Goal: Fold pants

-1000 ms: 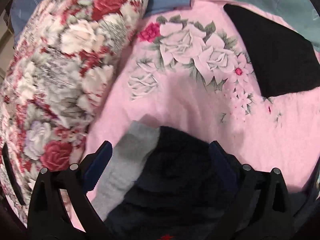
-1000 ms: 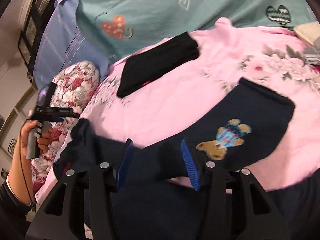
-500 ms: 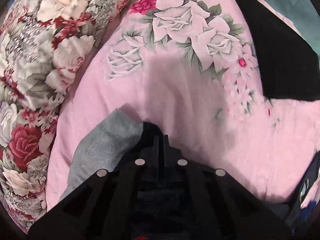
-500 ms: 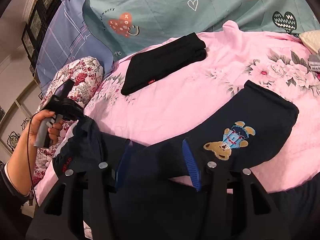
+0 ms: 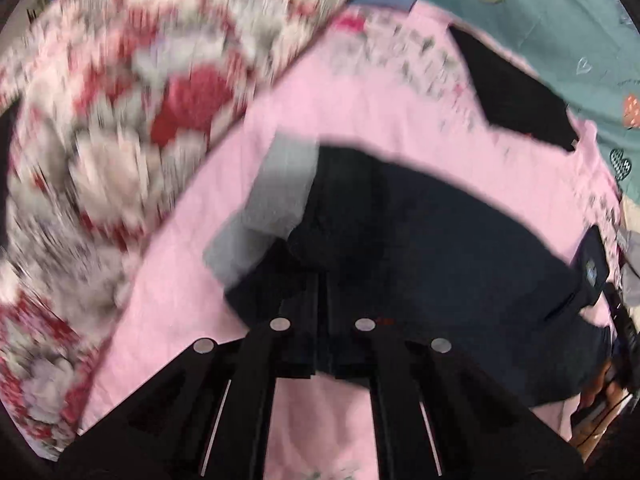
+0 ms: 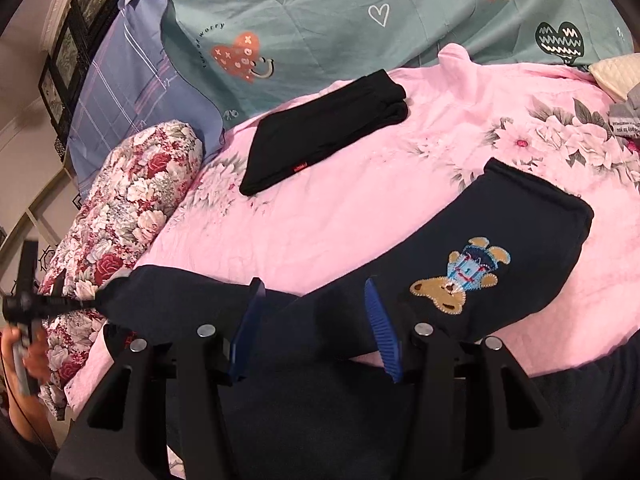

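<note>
Dark navy pants [image 6: 500, 240] with a teddy bear patch lie across the pink floral blanket [image 6: 340, 200]. In the left wrist view the pants [image 5: 420, 240] show a grey inner lining at one end. My left gripper [image 5: 322, 300] is shut on the navy fabric at that end and lifts it; it also shows at the far left of the right wrist view [image 6: 80, 302]. My right gripper [image 6: 316, 320] is open, its blue pads either side of the pants' middle.
Folded black pants [image 6: 324, 132] lie farther back on the blanket. A red floral pillow [image 6: 128, 208] sits at the left. A teal quilt [image 6: 360, 12] and a blue pillow [image 6: 132, 80] lie behind. Grey cloth [image 6: 628, 116] is at the right edge.
My left gripper closed on the pants' end, then pulled it up and away from the floral pillow; its view is now blurred. My right gripper stayed open over the pants.
</note>
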Demonstrator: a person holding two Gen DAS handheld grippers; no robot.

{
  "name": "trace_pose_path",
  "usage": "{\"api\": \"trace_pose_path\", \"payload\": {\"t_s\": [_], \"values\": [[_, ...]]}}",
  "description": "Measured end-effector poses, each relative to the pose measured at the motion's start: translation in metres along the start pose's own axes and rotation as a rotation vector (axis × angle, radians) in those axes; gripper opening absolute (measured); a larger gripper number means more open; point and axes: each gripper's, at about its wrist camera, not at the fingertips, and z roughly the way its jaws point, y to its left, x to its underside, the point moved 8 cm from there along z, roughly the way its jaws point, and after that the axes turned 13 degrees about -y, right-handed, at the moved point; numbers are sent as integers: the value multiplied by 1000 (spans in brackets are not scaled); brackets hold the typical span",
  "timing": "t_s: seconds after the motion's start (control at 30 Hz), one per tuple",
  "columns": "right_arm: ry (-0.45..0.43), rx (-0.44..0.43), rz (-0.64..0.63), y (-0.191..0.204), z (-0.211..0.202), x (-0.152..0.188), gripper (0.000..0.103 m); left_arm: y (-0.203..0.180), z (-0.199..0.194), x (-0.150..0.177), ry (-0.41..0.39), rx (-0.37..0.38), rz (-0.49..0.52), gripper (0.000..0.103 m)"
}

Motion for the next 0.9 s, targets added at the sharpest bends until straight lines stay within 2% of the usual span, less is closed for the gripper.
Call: {"api": "trace_pose_path", "payload": {"t_s": [0.07, 0.13, 0.17, 0.2, 0.23, 0.27, 0.33, 0.37, 0.43, 0.53, 0.57, 0.73, 0.8, 0.87, 0.9], "values": [[11, 30, 10, 1, 0, 0, 57, 16, 14, 18, 83, 11, -59, 4], [14, 55, 12, 3, -1, -2, 66, 24, 12, 21, 82, 37, -106, 8], [7, 71, -3, 6, -4, -5, 69, 28, 8, 17, 66, 43, -115, 27], [-12, 85, -21, 9, -8, -9, 70, 29, 3, 15, 50, 48, -115, 58], [-26, 91, -32, 12, -12, -12, 74, 29, -4, 10, 25, 57, -113, 71], [-34, 92, -38, 15, -13, -13, 75, 29, -14, 3, -19, 59, -109, 77], [-39, 91, -50, 20, -16, -15, 75, 26, -27, -6, -64, 69, -84, 78], [-42, 92, -55, 23, -17, -17, 75, 21, -31, -7, -55, 100, -77, 80], [-41, 87, -59, 27, -17, -17, 75, 14, -28, -4, -9, 158, -95, 80], [-31, 74, -63, 34, -14, -16, 75, 0, -11, 6, 88, 237, -177, 80], [-29, 72, -63, 36, -14, -15, 76, -2, -6, 8, 112, 250, -198, 80], [-22, 52, -93, 47, -16, -10, 76, -1, 16, -5, 110, 247, -253, 77], [-26, 50, -86, 47, -19, -9, 76, 1, 25, -7, 122, 241, -290, 58], [-6, 46, -65, 47, -21, -3, 76, -2, 28, -10, 123, 242, -299, 53], [14, 48, -65, 47, -21, 2, 76, -4, 31, -13, 113, 234, -292, 39]]}}
